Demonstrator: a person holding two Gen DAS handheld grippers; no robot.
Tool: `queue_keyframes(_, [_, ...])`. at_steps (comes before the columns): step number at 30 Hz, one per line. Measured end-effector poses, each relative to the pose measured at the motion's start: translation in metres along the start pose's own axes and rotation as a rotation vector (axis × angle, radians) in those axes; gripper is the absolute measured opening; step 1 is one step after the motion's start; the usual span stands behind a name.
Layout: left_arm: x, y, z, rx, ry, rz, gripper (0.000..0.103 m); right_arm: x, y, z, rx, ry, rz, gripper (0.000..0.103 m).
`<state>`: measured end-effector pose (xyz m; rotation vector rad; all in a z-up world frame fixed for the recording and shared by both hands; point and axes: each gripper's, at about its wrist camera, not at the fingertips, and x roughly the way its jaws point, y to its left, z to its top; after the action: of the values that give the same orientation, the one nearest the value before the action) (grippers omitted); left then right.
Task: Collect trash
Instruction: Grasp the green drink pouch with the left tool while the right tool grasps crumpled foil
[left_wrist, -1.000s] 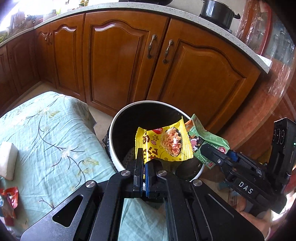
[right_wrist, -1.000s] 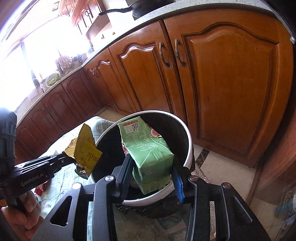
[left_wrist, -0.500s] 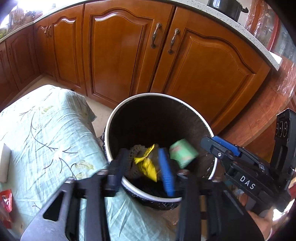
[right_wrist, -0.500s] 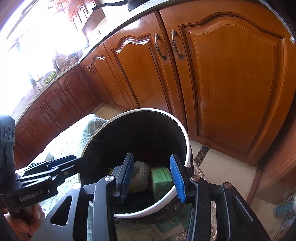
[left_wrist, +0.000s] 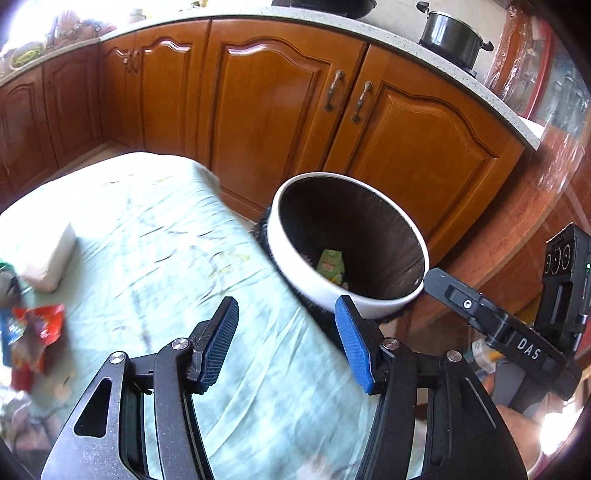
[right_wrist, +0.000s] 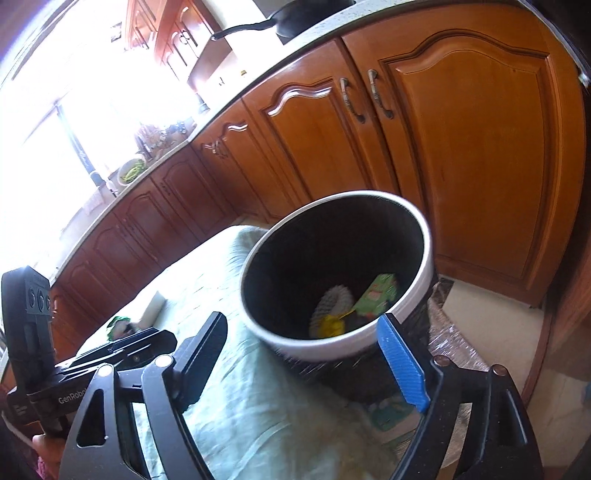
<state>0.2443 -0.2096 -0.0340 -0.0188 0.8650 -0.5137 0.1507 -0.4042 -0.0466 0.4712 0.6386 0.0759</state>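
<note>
Bin (left_wrist: 295, 273) right up against the clothed worktop (left_wrist: 155, 236), cabinets (left_wrist: 280, 122) behind it. Carton (left_wrist: 331, 264) down inside the bin. Wrappers (left_wrist: 35, 339) well left of bin, on the worktop.

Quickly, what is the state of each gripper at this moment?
Left gripper: jaws have just been opening, nothing between them, open above the pale green tablecloth.
Right gripper: jaws have just been opening, open, empty.
</note>
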Motion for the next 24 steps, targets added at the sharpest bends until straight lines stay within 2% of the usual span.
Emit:
queue_keyframes(6, [-0.046, 0.035, -0.031, -0.053, -0.035, 0.043, 0.058, -0.004, 0.031, -0.022, 0.000, 0.024, 0.080, 0.088])
queue_keyframes(12, [-0.081, 0.072, -0.060, -0.119, -0.046, 0.079, 0.058, 0.001, 0.066, -0.045, -0.029, 0.085, 0.145, 0.088])
queue_keyframes(21, [-0.131, 0.124, -0.103, -0.252, -0.084, 0.159, 0.058, 0.020, 0.132, -0.079, -0.144, 0.153, 0.240, 0.088])
queue_keyframes(24, [-0.144, 0.141, -0.112, -0.295, -0.094, 0.196, 0.058, 0.029, 0.153, -0.085, -0.184, 0.200, 0.273, 0.088])
